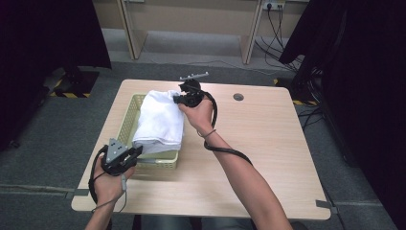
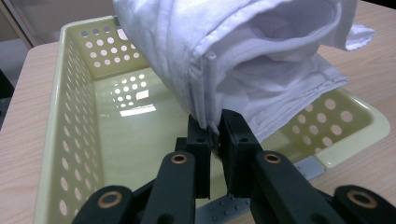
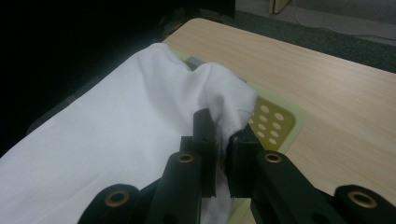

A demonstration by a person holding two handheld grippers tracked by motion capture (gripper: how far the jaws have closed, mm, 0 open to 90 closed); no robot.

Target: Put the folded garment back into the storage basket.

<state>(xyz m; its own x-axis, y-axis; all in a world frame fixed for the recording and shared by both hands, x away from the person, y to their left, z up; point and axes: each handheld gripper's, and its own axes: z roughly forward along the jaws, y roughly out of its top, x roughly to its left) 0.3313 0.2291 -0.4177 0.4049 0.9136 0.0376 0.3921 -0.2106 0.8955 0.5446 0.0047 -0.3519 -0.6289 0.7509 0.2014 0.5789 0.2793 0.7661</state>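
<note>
Folded white cloth (image 1: 159,122) held over yellow basket (image 1: 125,125), not yet lowered inside: left gripper (image 1: 135,152) pinching hem at seven o'clock, right gripper (image 1: 179,99) clamped on corner at one o'clock.

White cloth (image 2: 261,56) soft, matt; perforated basket (image 2: 70,116) glossy yellow-green plastic; table (image 1: 268,143) smooth light wood-grain.

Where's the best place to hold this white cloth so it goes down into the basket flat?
By its two opposite ends, as now: the left gripper pinches the near folded edge of the white cloth, the right gripper the far corner. Held so, it spans the length of the basket and should lower in level.
</note>
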